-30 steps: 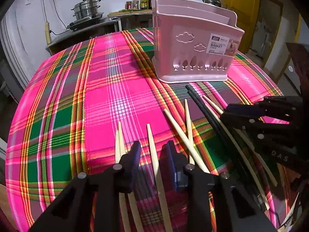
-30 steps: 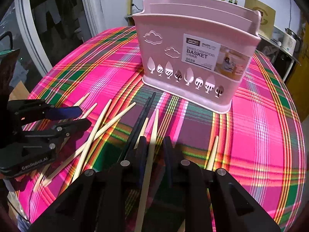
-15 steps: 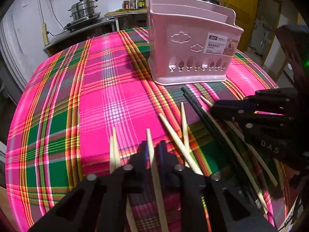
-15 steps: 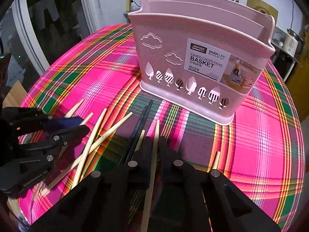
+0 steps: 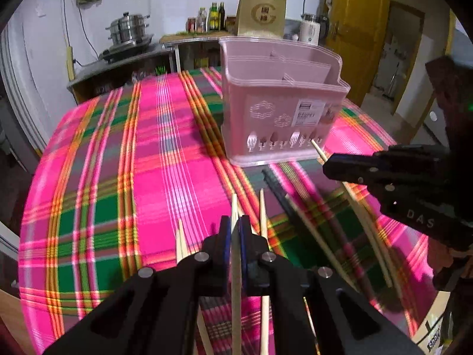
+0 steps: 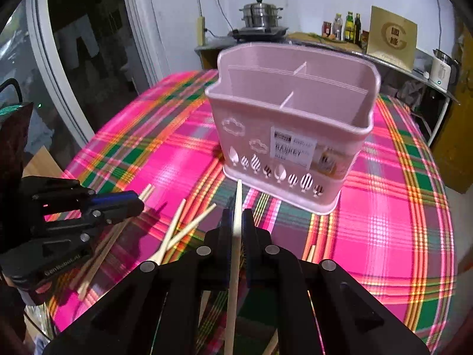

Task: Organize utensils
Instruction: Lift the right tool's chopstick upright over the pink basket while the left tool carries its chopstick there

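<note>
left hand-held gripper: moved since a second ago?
Yes. The left hand-held gripper rose, shut on a chopstick; the pink basket now shows its compartments from above.

Pretty dim indoor light, kinda cool on the back wall, and the tablecloth [image 5: 165, 177] colours look blown-out neon. Motion blur smears the plaid stripes and the label on the pink basket [image 6: 289, 136] in both views. Heavy fisheye bending with black vignette corners, and soft shadows sit under the basket.
</note>
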Demonstrator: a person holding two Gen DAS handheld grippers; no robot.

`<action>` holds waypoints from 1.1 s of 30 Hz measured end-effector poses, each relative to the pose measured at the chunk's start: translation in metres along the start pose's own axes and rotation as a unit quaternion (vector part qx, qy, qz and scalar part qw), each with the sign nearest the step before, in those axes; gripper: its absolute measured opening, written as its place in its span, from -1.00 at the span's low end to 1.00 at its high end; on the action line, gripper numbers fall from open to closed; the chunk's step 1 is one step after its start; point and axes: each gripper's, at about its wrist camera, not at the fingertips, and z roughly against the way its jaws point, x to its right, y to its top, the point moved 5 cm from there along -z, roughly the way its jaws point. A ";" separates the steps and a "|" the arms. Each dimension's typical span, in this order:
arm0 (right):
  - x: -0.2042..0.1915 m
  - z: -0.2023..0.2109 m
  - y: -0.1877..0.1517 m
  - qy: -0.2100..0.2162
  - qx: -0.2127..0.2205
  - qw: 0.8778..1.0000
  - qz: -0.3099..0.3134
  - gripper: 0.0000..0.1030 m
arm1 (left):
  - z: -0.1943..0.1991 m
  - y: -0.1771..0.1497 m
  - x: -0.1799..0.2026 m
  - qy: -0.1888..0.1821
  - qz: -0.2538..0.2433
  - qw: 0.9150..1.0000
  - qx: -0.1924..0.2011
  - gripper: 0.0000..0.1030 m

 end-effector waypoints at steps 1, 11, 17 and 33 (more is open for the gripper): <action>0.000 0.004 0.001 -0.001 0.004 1.000 0.000 -0.88 | 0.006 0.003 0.000 -0.002 0.001 1.000 0.006 -0.88; -0.002 0.055 0.015 0.006 0.062 0.998 -0.009 -0.88 | 0.066 0.025 0.000 -0.001 0.001 0.998 0.066 -0.88; -0.006 0.078 0.022 0.003 0.087 0.996 -0.007 -0.88 | 0.089 0.035 -0.001 -0.002 0.003 0.996 0.090 -0.88; -0.008 0.119 0.041 -0.001 0.132 0.991 0.002 -0.89 | 0.118 0.072 0.009 -0.013 -0.001 0.992 0.126 -0.88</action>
